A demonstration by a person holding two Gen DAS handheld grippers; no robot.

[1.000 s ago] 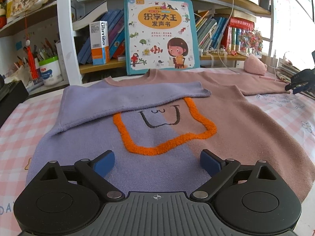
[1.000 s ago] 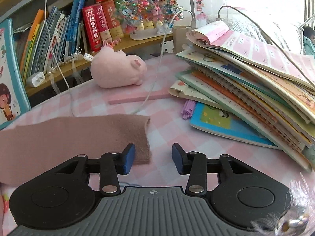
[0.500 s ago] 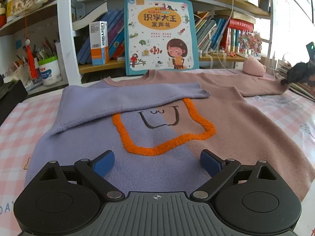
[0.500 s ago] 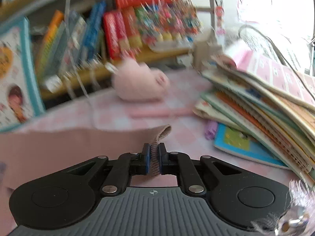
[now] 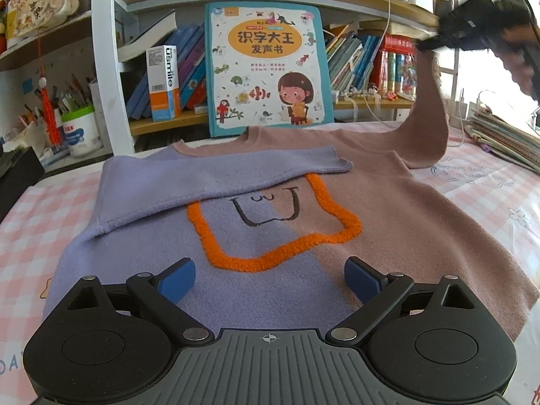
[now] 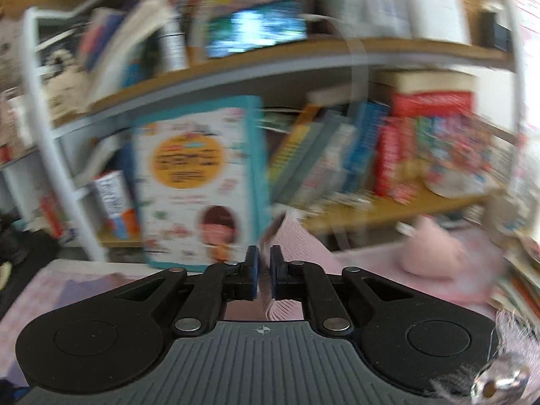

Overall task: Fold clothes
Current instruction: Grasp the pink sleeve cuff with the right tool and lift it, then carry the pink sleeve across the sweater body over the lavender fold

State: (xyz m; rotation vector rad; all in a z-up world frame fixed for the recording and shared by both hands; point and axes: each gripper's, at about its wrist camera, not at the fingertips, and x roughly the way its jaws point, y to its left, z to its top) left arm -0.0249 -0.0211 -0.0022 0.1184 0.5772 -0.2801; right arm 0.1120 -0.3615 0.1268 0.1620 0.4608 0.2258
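Left wrist view: a knitted sweater [image 5: 303, 236], half lilac and half dusty pink with an orange fuzzy outline on its chest, lies flat on the pink checked tablecloth [image 5: 37, 209]. Its lilac sleeve [image 5: 216, 175] is laid across the chest. Its pink sleeve [image 5: 428, 114] is raised off the table, hanging from the right gripper [image 5: 435, 42] at upper right, in front of the bookshelf. In the right wrist view that gripper [image 6: 265, 271] is closed on the ribbed pink cuff [image 6: 290, 236], with only a thin band of knit between its blue pads; heavy blur suggests fast travel. The left gripper [image 5: 270, 278] hovers low over the hem, jaws wide apart and holding nothing.

Risks, as judged: the narrow bite on the cuff may slip during a quick swing, dropping the sleeve short of the chest. Pulling the sleeve could also drag the unpinned body sideways and disturb the lilac sleeve. The picture book [image 5: 268, 67] propped behind the collar could be struck.
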